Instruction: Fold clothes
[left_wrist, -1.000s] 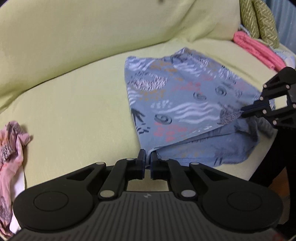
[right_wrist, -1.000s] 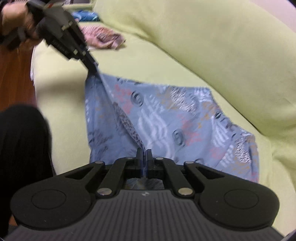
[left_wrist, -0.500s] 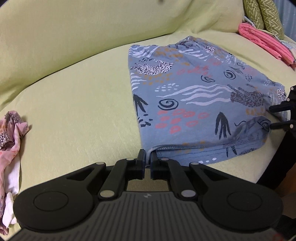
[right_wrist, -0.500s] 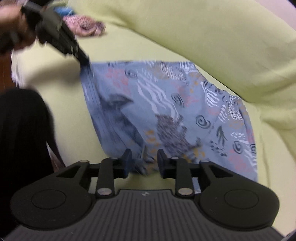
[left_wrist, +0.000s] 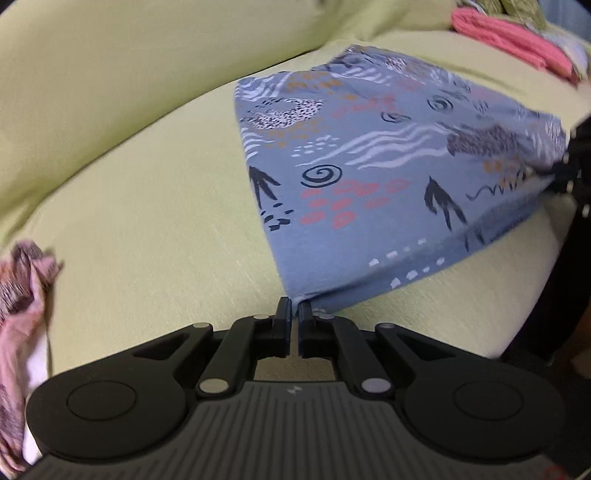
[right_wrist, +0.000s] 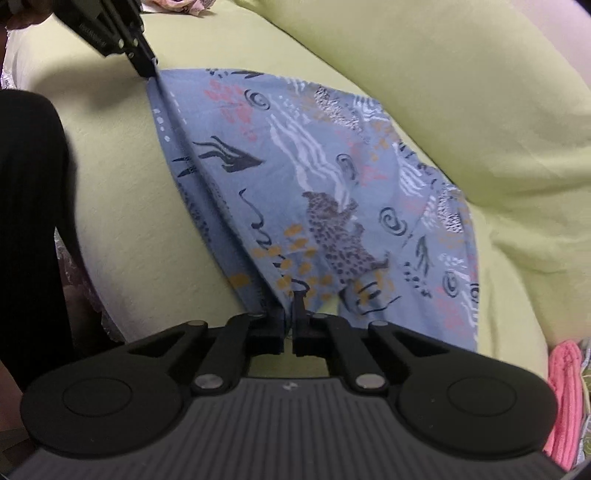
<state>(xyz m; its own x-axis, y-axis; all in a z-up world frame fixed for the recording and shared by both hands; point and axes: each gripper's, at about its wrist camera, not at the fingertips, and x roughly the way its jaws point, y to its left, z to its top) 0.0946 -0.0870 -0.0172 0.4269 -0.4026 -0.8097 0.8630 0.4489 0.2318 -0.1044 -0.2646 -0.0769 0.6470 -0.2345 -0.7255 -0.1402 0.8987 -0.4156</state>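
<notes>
Left wrist view, item one: blue patterned garment (left_wrist: 369, 177), thin printed cloth, spread on the seat of a yellow-green sofa (left_wrist: 147, 221), near edge towards the sofa front.

Left gripper (left_wrist: 294, 314): jaws closed on the garment's near left corner, cloth pinched between the tips.

Right gripper (right_wrist: 290, 314): jaws have just closed after standing open; they now pinch the near right corner, where the cloth bunches in folds. A taut ridge of fabric runs along the near edge between the two grips.

Handling, as judged: light, limp, no stiffness; it will sag and crease wherever unsupported and may slide on the sofa cover. Not fragile. Best held at corners or along the hem, both ends together, kept under slight tension.

Nearby: pink folded cloth (left_wrist: 506, 40) at the far right end; pink patterned garment (left_wrist: 22, 295), crumpled, at the left, well apart.
</notes>
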